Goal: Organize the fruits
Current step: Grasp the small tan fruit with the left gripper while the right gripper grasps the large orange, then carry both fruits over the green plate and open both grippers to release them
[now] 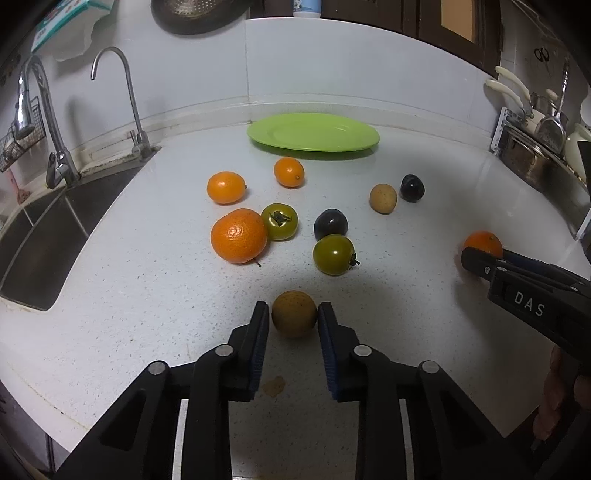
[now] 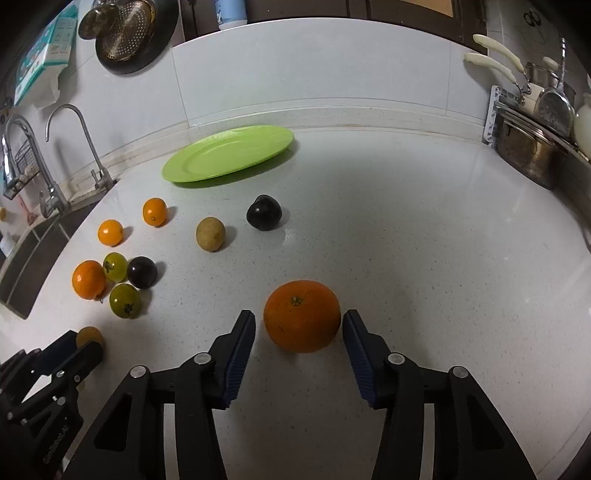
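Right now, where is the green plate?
The green plate sits empty at the back of the counter by the wall, beyond the scattered fruit, right of the sink.

Bright fruit on a pale speckled counter

The counter point(image 2: 424, 258) is white with fine grey flecks; the plate point(image 1: 314, 132) is lime green. Orange shows on the big orange point(image 2: 302, 315), the tangerine point(image 1: 238, 235) and two small kumquats point(image 1: 226, 187) point(image 1: 289, 172). Two tomatoes point(image 1: 279, 221) point(image 1: 334, 254) are olive green with dark stems, two plums point(image 1: 331, 224) point(image 1: 412, 188) near black, and two round fruits point(image 1: 294, 314) point(image 1: 383, 198) dull tan-brown, the nearer one speckled. Both grippers point(image 1: 293, 314) point(image 2: 299, 325) are black with ribbed blue pads point(image 1: 263, 343); white letters mark the right one. The colander point(image 2: 127, 31) is coppery brown, and the box point(image 2: 44, 48) is white and teal
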Tool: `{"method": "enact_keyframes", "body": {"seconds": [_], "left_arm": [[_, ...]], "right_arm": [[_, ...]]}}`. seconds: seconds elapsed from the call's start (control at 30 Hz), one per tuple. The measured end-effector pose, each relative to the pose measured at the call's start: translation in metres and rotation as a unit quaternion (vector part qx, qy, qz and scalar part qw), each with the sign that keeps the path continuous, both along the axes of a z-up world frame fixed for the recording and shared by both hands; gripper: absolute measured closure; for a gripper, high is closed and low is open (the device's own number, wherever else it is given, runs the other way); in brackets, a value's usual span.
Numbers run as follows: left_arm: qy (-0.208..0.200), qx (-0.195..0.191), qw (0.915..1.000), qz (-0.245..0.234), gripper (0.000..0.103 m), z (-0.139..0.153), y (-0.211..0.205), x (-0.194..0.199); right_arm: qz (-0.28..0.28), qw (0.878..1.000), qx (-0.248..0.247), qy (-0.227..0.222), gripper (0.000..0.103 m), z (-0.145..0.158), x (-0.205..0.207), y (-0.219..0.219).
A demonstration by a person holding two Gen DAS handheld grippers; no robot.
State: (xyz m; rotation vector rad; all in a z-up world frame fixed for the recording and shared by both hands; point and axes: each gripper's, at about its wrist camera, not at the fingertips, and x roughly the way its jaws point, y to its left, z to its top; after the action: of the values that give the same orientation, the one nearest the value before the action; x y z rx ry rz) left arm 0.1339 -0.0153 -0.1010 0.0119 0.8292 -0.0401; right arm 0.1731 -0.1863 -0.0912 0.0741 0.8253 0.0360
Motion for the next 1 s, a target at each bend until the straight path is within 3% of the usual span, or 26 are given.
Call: {"method": "enact_keyframes", "body": {"seconds": [0.4,1.0], "left_arm": [[-0.005,-0.005,0.9999,-0.012,0.077,0.011,0.002,0.002],[-0.082,0.002,0.9950,-0.057,0.077,0.083,0.014,0.035]], "right_arm": [[0.011,1.000,0.009,-0.003,0.060,0.004,0.002,0.001],[0.082,0.994,0.032,-0.070,0.060,0.071,0.016,0.034]]}}
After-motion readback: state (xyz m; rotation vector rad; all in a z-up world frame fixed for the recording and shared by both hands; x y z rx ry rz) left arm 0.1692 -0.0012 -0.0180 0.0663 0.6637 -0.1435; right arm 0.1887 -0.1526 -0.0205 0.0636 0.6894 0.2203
